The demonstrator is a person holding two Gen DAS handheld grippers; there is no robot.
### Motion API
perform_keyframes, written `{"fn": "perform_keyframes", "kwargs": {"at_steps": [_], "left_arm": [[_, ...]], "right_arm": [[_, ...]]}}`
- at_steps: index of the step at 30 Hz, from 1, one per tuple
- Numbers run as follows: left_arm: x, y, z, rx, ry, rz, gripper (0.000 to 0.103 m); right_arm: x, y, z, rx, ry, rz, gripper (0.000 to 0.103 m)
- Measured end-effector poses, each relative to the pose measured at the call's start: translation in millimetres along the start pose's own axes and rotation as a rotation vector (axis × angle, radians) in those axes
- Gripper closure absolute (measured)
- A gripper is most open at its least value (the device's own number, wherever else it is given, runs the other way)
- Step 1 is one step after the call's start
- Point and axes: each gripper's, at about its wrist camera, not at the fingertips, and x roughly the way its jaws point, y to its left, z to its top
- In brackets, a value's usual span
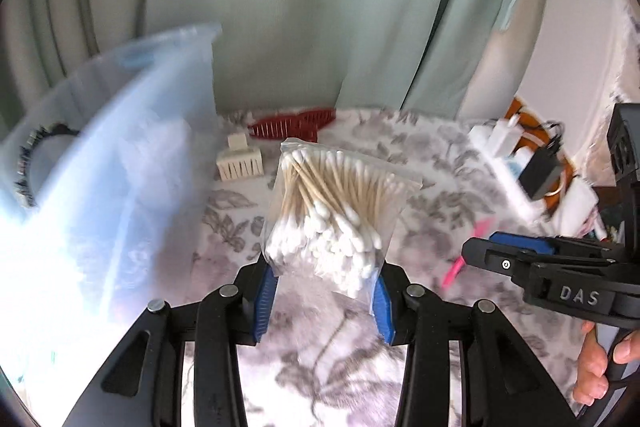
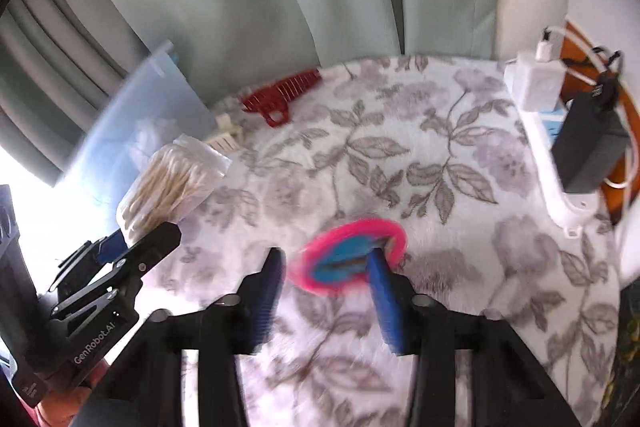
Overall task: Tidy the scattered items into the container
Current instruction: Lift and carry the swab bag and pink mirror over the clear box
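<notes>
a white fleece blanket with grey flower and leaf print (image 2: 400, 147) covers the surface. a translucent blue plastic container (image 2: 136, 131) stands at its far left, with a cream plastic claw clip (image 1: 240, 163) just beside it and a dark red plastic claw clip (image 2: 284, 95) just beyond that. a white power strip (image 2: 556, 183) lies well apart from the container, along the opposite edge.

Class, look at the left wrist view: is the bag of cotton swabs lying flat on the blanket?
No: the bag of cotton swabs is held up off the blanket, pinched between the left tongs.

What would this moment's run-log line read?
left gripper: shut on swab bag | right gripper: open by pink disc | container: left
</notes>
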Motion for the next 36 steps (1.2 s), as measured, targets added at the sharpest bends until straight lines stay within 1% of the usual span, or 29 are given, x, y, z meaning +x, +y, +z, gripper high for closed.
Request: {"fn": "perform_keyframes", "kwargs": {"at_steps": [3, 6, 9, 10, 11, 13, 14, 15, 16, 20, 23, 27, 31, 33, 36], "left_arm": [[-26.2, -3.8, 2.8, 0.005, -0.042, -0.001, 0.06], [-51.2, -6.8, 3.7, 0.009, -0.082, -0.008, 0.06], [-62.7, -9.1, 2.9, 0.018, -0.097, -0.004, 0.06], [-64.0, -8.7, 2.8, 0.019, -0.1, -0.002, 0.06], [-65.3, -8.4, 2.6, 0.019, -0.103, 0.0, 0.06], [-67.8, -7.7, 2.4, 0.019, -0.107, 0.004, 0.06], [-66.5, -5.7, 2.5, 0.015, -0.105, 0.006, 0.06], [-65.1, -4.5, 2.0, 0.011, -0.102, 0.009, 0.06], [-63.7, -3.3, 1.5, 0.006, -0.098, 0.012, 0.06], [-51.2, 4.0, -1.4, -0.015, -0.079, 0.023, 0.06], [-42.3, 8.8, -2.5, -0.029, -0.07, 0.026, 0.06], [-25.7, 15.5, -1.0, -0.04, -0.056, 0.02, 0.06], [-9.4, 18.1, -0.2, -0.053, -0.038, 0.005, 0.06], [-2.8, 17.6, -0.3, -0.056, -0.03, -0.004, 0.06], [4.8, 18.0, -1.0, -0.059, -0.02, -0.012, 0.06]], "right_arm": [[-21.4, 4.9, -4.6, 0.006, -0.028, 0.004, 0.059], [-30.7, -0.5, -12.0, 0.031, -0.037, 0.011, 0.059], [-32.4, -5.1, -16.7, 0.06, -0.031, 0.016, 0.058], [-30.6, -3.5, -17.1, 0.05, -0.029, 0.009, 0.058], [-28.8, -1.8, -17.5, 0.04, -0.027, 0.002, 0.055], [-25.2, 3.0, -17.5, 0.017, -0.029, -0.014, 0.054], [-22.2, 5.3, -16.9, 0.008, -0.032, -0.023, 0.05], [-16.9, 8.1, -15.4, -0.006, -0.035, -0.033, 0.043], [-11.1, 9.9, -14.3, -0.019, -0.031, -0.036, 0.04], [13.2, 15.4, -11.0, -0.061, -0.003, -0.064, 0.038], [34.8, 15.1, -7.3, -0.082, 0.02, -0.103, 0.033], [58.9, 15.8, -0.8, -0.106, 0.027, -0.13, 0.028], [76.0, 18.1, 0.6, -0.125, 0.041, -0.153, 0.026], [80.7, 21.1, 0.6, -0.144, 0.026, -0.173, 0.023], [82.5, 24.5, -1.0, -0.157, 0.018, -0.195, 0.02]]}}
